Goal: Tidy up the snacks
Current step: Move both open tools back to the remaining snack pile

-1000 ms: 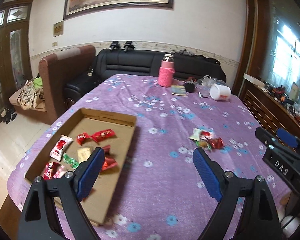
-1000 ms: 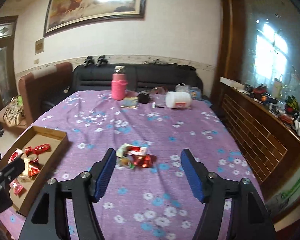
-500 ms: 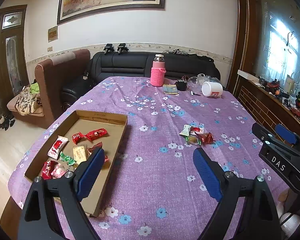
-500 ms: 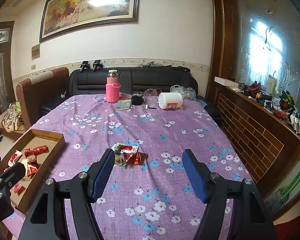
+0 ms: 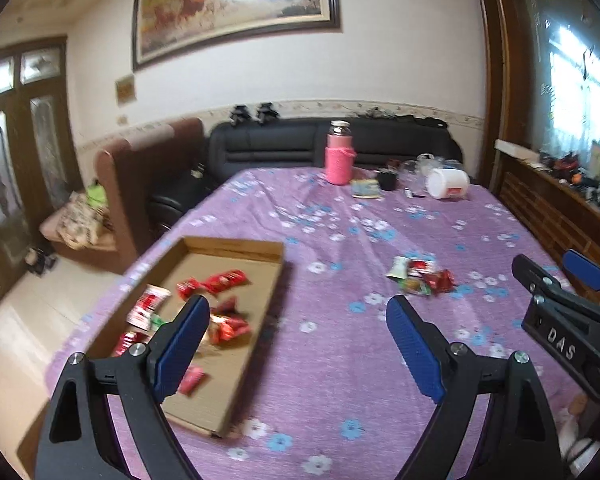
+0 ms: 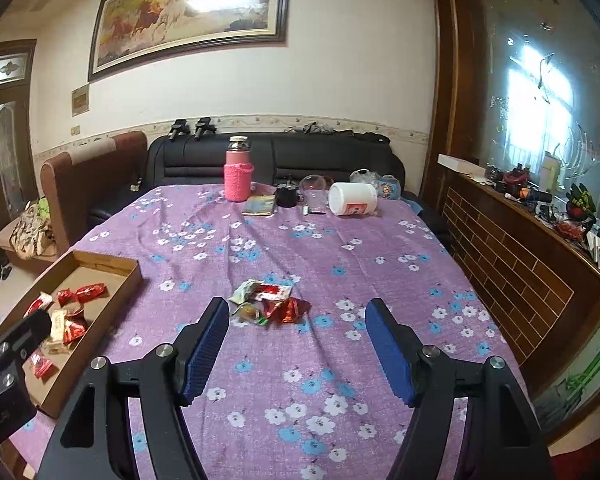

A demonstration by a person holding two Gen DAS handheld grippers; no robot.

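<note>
— What do we see from our left gripper (image 5: 296, 316)?

— Its blue pads spread wide and are opening a touch further, with nothing between them but purple tablecloth (image 5: 340, 364). The cardboard tray (image 5: 236, 248) lies just ahead and to the left of that gripper, its left pad overlapping it in view. Red and white snack packets (image 5: 220, 280) are scattered inside (the picture is blurred there, so we cannot count them).

— And the loose ones?

— A small heap of snacks (image 6: 270, 302) sits on the cloth just beyond our right gripper (image 6: 296, 320), a little left of the middle of its gap. That gripper's pads stand well apart and grip nothing; they do not touch the heap.

— Can we see each gripper from the other?

— Yes. The right gripper shows at the right edge of the left view, the left one at the lower left of the right view, over the tray's near end.

— Farther off?

— Well ahead of both: a pink bottle (image 6: 238, 178), a white tub (image 6: 352, 199) on its side and a dark cup (image 6: 287, 196).
</note>
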